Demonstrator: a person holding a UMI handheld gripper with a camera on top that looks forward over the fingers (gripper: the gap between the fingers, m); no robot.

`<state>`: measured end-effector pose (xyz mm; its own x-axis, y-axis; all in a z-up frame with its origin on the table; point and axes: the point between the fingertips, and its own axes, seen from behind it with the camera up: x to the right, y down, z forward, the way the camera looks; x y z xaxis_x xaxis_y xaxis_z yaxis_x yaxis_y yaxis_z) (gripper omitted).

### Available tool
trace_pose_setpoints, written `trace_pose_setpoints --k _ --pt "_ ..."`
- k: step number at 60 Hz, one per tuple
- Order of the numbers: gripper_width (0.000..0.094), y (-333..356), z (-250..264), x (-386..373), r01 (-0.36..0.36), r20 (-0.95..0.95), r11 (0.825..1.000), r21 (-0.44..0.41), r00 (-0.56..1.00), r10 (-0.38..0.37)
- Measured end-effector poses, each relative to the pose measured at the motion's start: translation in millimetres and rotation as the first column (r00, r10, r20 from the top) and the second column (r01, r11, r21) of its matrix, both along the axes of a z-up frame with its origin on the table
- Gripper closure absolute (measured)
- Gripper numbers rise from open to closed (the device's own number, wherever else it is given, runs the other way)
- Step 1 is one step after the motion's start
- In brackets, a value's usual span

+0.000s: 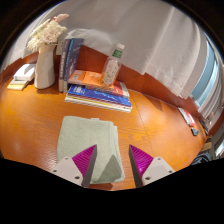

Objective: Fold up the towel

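My tongs [111, 160] hang wide open with nothing in them, over the near edge of the pale green towel [91, 142] lying flat on the wooden counter [150, 125], a stack of books [98, 93] at 12 o'clock beyond it and a white vase [46, 68] at 11.

Pale grey-green rectangular cloth towel [93, 143]: lies flat on orange wooden table, near edge reaching between gripper fingers.
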<state>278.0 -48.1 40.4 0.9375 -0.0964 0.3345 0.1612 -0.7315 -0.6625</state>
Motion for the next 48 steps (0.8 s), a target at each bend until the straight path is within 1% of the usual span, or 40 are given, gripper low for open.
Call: trace_pose_setpoints --k 2,8,15,17,21,32,35,42,48 --pt "0.0283 -2 1 -3 -0.006 -0.02 1.0 0.003 1.0 0.007" --pt "0.027 -5 21 -20 0.0 -0.077 0.999 0.046 0.997 0.004" --pt "0.0242 -15 59 -59 -0.019 -0.14 0.994 0.105 0.99 0.034" --pt "0.0241 -17 74 -73 -0.026 -0.154 0.991 0.131 0.987 0.046" --pt "0.0243 -26 100 -102 -0.017 -0.201 0.985 0.173 0.978 0.052" --pt "0.0242 -62 157 -183 -0.031 -0.298 0.959 0.281 0.947 0.118" --pt "0.0243 -74 166 -204 -0.031 -0.316 0.954 0.3 0.94 0.13" --pt "0.0245 -107 183 -243 -0.056 -0.346 0.945 0.322 0.922 0.173" --pt "0.0245 -133 191 -267 -0.078 -0.338 0.938 0.338 0.92 0.199"
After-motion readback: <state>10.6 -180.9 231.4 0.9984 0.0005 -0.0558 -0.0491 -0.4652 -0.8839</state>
